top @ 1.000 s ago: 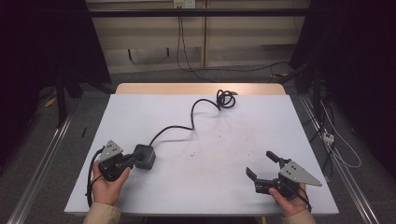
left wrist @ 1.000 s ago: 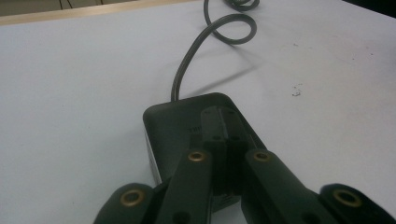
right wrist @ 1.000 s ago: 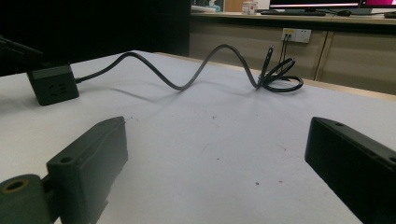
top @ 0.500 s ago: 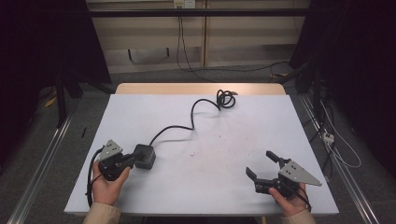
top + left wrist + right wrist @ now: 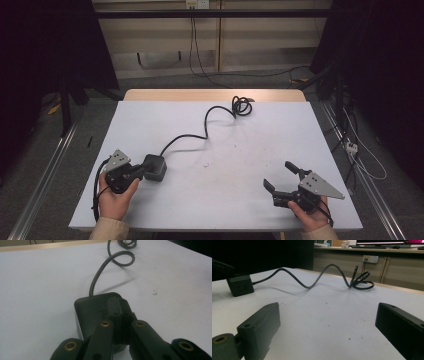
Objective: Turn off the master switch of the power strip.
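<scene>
L gripper [image 5: 136, 172] at table's [image 5: 220, 200] 8 o'clock, jaws closed w/ nothing between, tips resting on black power cube [image 5: 155, 167], cube's cord [image 5: 200, 132] runs to coil at 12, R gripper [image 5: 281, 181] at 4 o'clock, jaws wide apart, holding nothing.

Left gripper [image 5: 141, 172] closed, right gripper [image 5: 281, 176] agape

The right gripper [image 5: 327, 325] holds its jaws wide apart above the white surface [image 5: 324, 315]. Beyond, a black socket cube [image 5: 239, 285] rests at left; its cable [image 5: 317, 280] snakes to a coil [image 5: 362, 281].
</scene>
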Action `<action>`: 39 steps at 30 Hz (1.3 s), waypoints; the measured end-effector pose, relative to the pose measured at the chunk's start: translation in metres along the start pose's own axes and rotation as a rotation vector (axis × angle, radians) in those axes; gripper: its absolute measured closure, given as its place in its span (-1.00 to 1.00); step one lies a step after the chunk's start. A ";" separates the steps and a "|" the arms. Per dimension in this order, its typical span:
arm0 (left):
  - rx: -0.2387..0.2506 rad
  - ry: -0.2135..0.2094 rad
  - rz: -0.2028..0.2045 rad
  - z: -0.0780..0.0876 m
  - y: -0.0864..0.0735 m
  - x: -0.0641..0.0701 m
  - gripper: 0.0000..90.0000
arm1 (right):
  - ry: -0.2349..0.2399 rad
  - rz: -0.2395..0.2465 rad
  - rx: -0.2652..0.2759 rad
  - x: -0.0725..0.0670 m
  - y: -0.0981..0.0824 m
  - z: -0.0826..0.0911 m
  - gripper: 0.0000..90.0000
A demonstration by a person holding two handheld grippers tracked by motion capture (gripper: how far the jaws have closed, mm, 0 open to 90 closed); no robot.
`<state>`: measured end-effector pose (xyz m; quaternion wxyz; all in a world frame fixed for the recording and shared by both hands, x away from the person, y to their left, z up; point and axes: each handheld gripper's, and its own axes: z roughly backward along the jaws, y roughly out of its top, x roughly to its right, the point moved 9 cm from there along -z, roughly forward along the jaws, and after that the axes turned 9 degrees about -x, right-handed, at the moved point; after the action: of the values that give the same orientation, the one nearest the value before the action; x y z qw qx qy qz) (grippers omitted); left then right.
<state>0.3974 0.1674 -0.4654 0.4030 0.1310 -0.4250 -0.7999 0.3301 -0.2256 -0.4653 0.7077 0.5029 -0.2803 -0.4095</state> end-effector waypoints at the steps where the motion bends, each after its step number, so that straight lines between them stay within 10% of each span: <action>1: 0.000 0.001 -0.001 0.000 0.000 0.000 1.00 | 0.000 0.000 0.001 0.000 0.000 0.000 -0.89; 22: 0.042 -0.017 0.004 0.006 0.005 0.001 1.00 | 0.003 0.002 0.002 0.000 0.000 -0.001 -0.89; 39: 0.042 -0.020 0.014 0.003 0.006 0.002 0.45 | 0.003 0.004 -0.002 -0.001 0.000 -0.001 -0.89</action>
<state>0.3976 0.1657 -0.4581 0.4018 0.1284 -0.4465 -0.7891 0.3305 -0.2247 -0.4656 0.7094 0.5023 -0.2800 -0.4075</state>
